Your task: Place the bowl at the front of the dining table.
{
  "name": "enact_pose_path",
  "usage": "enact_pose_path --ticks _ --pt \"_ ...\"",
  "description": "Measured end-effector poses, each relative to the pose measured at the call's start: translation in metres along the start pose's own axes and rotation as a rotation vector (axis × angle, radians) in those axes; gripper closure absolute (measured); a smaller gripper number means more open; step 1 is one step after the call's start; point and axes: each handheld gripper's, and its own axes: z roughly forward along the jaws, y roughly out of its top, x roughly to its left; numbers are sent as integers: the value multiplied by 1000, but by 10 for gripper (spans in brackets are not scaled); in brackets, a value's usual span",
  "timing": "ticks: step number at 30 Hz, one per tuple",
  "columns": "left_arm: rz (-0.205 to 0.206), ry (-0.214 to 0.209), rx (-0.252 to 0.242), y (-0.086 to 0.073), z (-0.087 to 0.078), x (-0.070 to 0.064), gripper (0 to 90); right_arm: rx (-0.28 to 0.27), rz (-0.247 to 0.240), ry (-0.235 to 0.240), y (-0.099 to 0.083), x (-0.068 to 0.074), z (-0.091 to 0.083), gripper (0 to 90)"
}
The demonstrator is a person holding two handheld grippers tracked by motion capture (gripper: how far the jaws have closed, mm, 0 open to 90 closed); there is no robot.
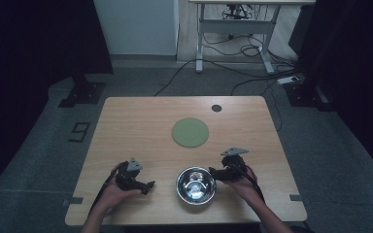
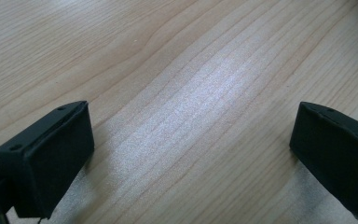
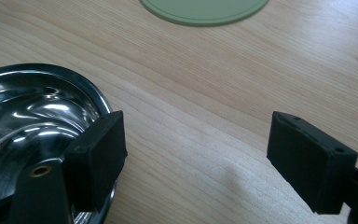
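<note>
steel bowl [image 1: 195, 185]: near edge of desk [image 1: 126, 126], between both tongs | right tongs [image 3: 196, 158]: jaws apart, one over the bowl's rim, the other outside on bare wood | left tongs [image 2: 193, 144]: jaws apart over bare wood, well left of bowl | green mat [image 1: 190, 132]: beyond bowl

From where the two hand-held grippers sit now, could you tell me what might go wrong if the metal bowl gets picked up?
1. The right hand-held gripper is open, with one jaw over the rim of the steel bowl and the other outside. A thin-rim grip on polished metal may slip or tip the bowl.
2. The bowl sits close to the table's near edge, so a nudge could push it off.
3. The left hand-held gripper is open over bare wood, too far to steady the bowl.
</note>
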Motion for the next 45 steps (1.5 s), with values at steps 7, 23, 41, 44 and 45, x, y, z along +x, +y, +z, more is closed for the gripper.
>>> enact_pose_path --ticks 7,23,41,44,45 --pt "1 -1 0 0 0 0 0 -20 -15 9 1 6 -2 197" --pt "1 0 0 0 0 0 0 -50 -38 41 5 18 -2 199" --pt "1 0 0 0 0 0 0 1 -85 65 3 33 9 199" --pt "1 0 0 0 0 0 0 18 -85 63 1 33 11 199" --pt "1 0 0 0 0 0 0 22 -86 63 1 32 12 199"
